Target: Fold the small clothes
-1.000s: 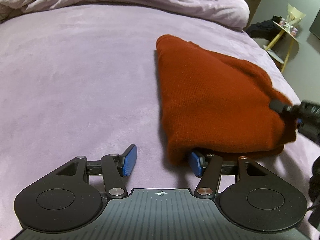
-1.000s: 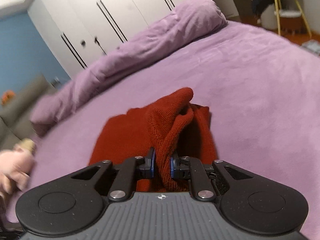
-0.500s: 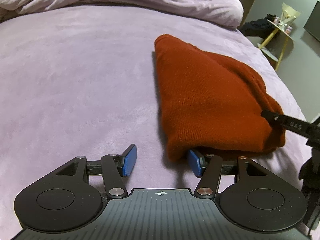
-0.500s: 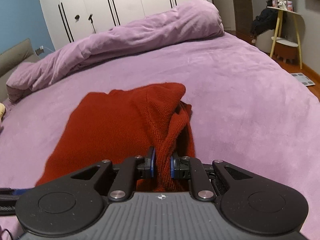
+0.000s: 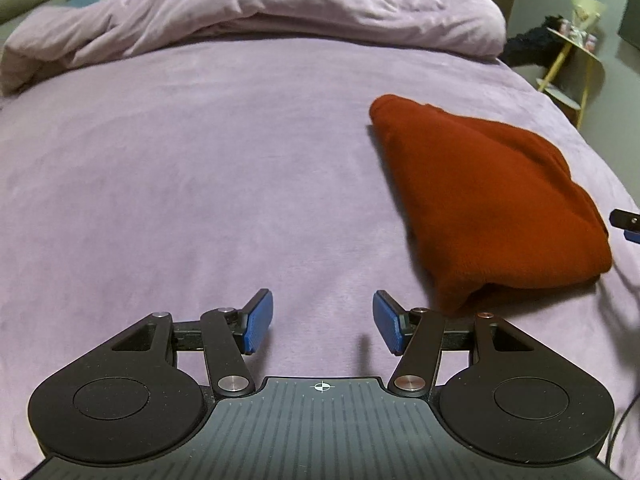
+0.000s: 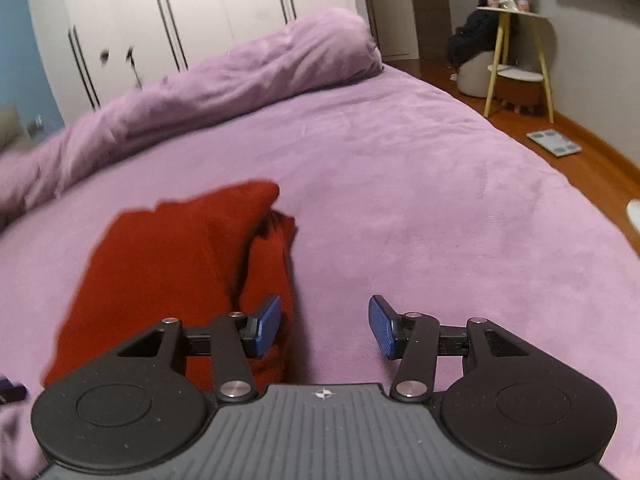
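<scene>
The red sweater (image 5: 488, 204) lay folded on the purple bed (image 5: 200, 168). The left gripper (image 5: 323, 325) was wide open and held nothing, with the sweater to its right. The right gripper (image 6: 325, 323) was wide open too, its left finger (image 6: 267, 325) in front of the sweater's edge.

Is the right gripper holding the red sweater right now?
No, the right gripper is open over the purple bedspread, with the red sweater lying beside its left finger, not between the two.
</scene>
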Demonstrator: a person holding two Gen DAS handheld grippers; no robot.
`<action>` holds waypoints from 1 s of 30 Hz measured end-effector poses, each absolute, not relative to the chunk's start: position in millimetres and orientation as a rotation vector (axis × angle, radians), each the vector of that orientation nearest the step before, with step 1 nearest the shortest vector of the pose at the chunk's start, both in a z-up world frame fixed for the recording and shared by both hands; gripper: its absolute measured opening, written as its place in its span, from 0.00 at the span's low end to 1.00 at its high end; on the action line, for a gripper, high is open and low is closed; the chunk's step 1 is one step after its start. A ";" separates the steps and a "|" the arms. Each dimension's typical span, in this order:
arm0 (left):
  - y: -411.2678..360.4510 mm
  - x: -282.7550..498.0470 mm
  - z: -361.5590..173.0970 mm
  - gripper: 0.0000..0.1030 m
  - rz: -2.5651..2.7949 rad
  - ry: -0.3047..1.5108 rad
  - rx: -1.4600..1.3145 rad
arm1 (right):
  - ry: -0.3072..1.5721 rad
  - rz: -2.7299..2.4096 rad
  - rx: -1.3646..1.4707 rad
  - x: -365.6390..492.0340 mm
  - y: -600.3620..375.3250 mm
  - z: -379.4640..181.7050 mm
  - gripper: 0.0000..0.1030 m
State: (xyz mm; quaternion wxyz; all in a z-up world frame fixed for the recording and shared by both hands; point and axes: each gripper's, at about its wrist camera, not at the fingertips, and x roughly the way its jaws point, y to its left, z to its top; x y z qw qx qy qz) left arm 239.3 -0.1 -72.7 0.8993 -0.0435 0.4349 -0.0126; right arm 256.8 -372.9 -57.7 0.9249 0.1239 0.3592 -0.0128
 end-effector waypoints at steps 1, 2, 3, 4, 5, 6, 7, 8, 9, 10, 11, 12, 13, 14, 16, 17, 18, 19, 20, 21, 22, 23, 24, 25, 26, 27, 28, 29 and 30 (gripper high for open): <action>0.2 241.0 -72.7 0.60 -0.027 0.901 -0.105 | 0.726 -0.022 0.276 256.3 -374.4 -55.1 0.47; -0.8 242.1 -72.7 0.60 -0.027 0.901 -0.115 | 0.712 -0.018 0.286 256.3 -375.1 -52.9 0.47; -1.8 243.2 -72.7 0.60 -0.027 0.901 -0.121 | 0.700 -0.011 0.284 256.9 -373.7 -51.0 0.47; -2.7 243.7 -73.5 0.61 -0.031 0.898 -0.126 | 0.696 -0.007 0.273 258.5 -371.1 -49.4 0.47; -4.2 244.2 -73.2 0.61 -0.039 0.895 -0.129 | 0.696 -0.003 0.266 260.1 -367.2 -48.4 0.47; -5.7 244.6 -73.1 0.62 -0.049 0.890 -0.129 | 0.695 0.010 0.265 261.7 -363.8 -47.3 0.47; -6.9 245.6 -72.5 0.62 -0.054 0.886 -0.128 | 0.693 0.024 0.267 263.2 -359.9 -47.0 0.47; -8.0 247.1 -71.7 0.62 -0.053 0.883 -0.127 | 0.695 0.031 0.267 265.4 -356.4 -46.3 0.47; -8.7 248.4 -71.2 0.62 -0.052 0.877 -0.130 | 0.694 0.041 0.262 268.6 -351.6 -45.4 0.47; -8.9 250.5 -69.9 0.62 -0.051 0.871 -0.141 | 0.691 0.049 0.257 272.2 -347.3 -44.0 0.47; -9.0 253.6 -68.3 0.62 -0.051 0.868 -0.157 | 0.687 0.055 0.252 277.0 -342.8 -42.5 0.47; -10.0 256.5 -67.0 0.62 -0.054 0.864 -0.174 | 0.684 0.065 0.247 281.7 -337.9 -41.3 0.47; -10.8 260.0 -64.5 0.62 -0.058 0.855 -0.195 | 0.678 0.081 0.242 286.6 -332.0 -39.8 0.47; -11.8 262.8 -62.2 0.62 -0.059 0.845 -0.212 | 0.671 0.089 0.237 291.1 -326.7 -38.4 0.47; -17.5 272.3 -56.8 0.62 -0.062 0.817 -0.238 | 0.662 0.098 0.233 302.2 -314.3 -36.0 0.47; -20.9 279.0 -53.8 0.62 -0.057 0.799 -0.248 | 0.659 0.110 0.240 308.6 -308.4 -35.1 0.47; -24.3 285.7 -51.2 0.63 -0.056 0.783 -0.254 | 0.655 0.114 0.249 316.3 -301.9 -35.0 0.47; -27.7 293.5 -48.6 0.63 -0.057 0.767 -0.259 | 0.653 0.120 0.250 322.1 -296.3 -35.2 0.47; -32.0 303.2 -45.8 0.64 -0.048 0.755 -0.272 | 0.654 0.128 0.241 330.9 -289.7 -35.9 0.47; -35.9 312.3 -43.8 0.66 -0.044 0.745 -0.298 | 0.658 0.123 0.227 340.0 -284.1 -37.4 0.47; -39.4 321.5 -43.9 0.67 -0.057 0.734 -0.331 | 0.661 0.109 0.212 349.0 -279.3 -39.6 0.47; -44.8 333.2 -45.5 0.67 -0.068 0.733 -0.366 | 0.664 0.096 0.204 357.8 -275.8 -42.6 0.47; -50.5 342.8 -48.1 0.67 -0.068 0.732 -0.384 | 0.670 0.086 0.204 365.3 -274.3 -45.4 0.47; -56.8 352.8 -51.9 0.68 -0.071 0.727 -0.386 | 0.675 0.072 0.199 373.2 -272.6 -48.4 0.47; -63.3 364.1 -56.9 0.68 -0.081 0.733 -0.368 | 0.674 0.051 0.188 379.9 -271.9 -51.5 0.47; -69.2 375.9 -63.5 0.68 -0.101 0.744 -0.340 | 0.683 0.034 0.164 388.1 -271.6 -55.4 0.47; -73.4 385.9 -71.4 0.68 -0.106 0.756 -0.316 | 0.701 0.028 0.139 395.7 -270.8 -59.4 0.47; -77.2 392.3 -79.1 0.69 -0.089 0.765 -0.302 | 0.718 0.018 0.113 401.8 -271.5 -64.1 0.46; -80.8 396.7 -87.1 0.75 -0.082 0.750 -0.278 | 0.727 0.004 0.090 406.6 -273.4 -69.9 0.46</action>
